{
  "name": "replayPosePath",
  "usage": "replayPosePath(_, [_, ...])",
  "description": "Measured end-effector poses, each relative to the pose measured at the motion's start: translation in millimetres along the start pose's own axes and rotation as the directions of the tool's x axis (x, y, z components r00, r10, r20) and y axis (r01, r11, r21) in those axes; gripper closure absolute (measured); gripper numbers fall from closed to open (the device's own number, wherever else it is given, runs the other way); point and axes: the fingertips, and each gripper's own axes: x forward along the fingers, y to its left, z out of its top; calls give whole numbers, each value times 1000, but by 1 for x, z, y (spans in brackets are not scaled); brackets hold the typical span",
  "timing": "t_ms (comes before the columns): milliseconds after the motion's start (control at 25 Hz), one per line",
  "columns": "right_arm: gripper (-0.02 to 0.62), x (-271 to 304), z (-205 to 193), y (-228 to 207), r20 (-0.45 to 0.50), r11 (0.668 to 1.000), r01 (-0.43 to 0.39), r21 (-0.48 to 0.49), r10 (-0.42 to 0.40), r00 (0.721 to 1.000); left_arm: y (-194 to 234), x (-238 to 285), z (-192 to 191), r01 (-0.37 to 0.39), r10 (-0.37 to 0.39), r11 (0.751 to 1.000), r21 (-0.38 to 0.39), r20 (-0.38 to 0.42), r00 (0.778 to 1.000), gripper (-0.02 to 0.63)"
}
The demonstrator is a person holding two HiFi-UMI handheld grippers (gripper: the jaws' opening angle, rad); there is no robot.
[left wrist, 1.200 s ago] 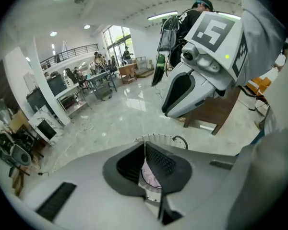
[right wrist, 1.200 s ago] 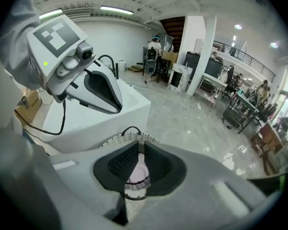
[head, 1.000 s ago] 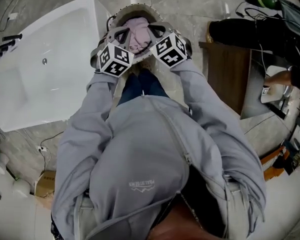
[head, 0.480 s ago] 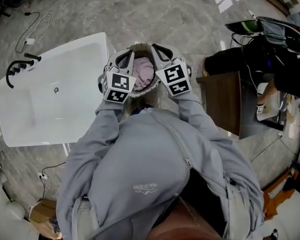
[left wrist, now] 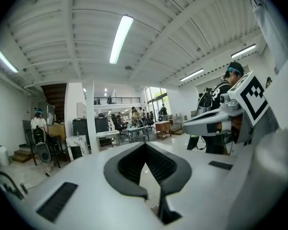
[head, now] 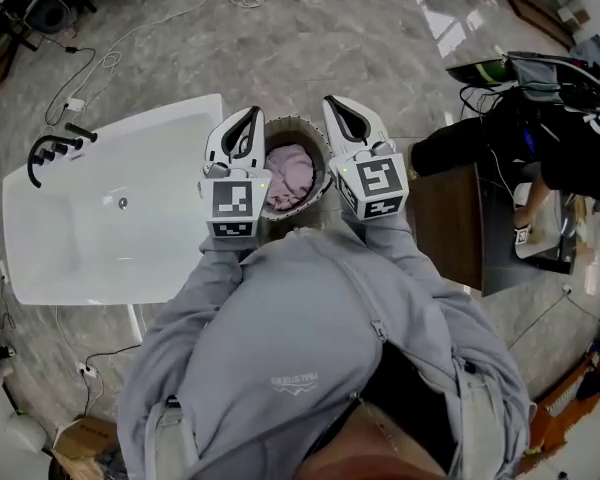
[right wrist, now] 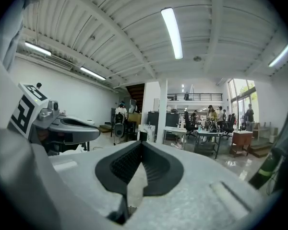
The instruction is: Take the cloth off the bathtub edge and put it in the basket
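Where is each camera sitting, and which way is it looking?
Head view: on the person's head, looking steeply down at the basket holding the pink cloth, bathtub beside it; sleeves, the left hand-held gripper and right hand-held gripper show.
Left gripper view: on the left hand-held gripper, facing across a hall; its shut, empty jaws show.
Right gripper view: on the right hand-held gripper, facing that hall too; same shut, empty jaws.
Shared: both gripper views show the ceiling lights, and each catches the other hand-held gripper.

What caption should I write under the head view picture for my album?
Shut and empty, the left gripper and right gripper frame the basket holding the pink cloth, beside the bathtub.
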Motion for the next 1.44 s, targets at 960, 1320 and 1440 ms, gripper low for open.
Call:
replayPosePath(960, [591,-2,14,14,73,999,0,53,-4,997,7,-15,7,-61,65,995,-73,56,996,601])
replayPosePath(1320, [591,-6,7,9,59,999,-14,51,11,998,-1,-11,3,-64,67,995,-71,42,997,601])
replayPosePath(1440, [591,-7,3,9,53,999,-16,51,13,999,-5,-9,3,-52,56,995,-82,43,998,601])
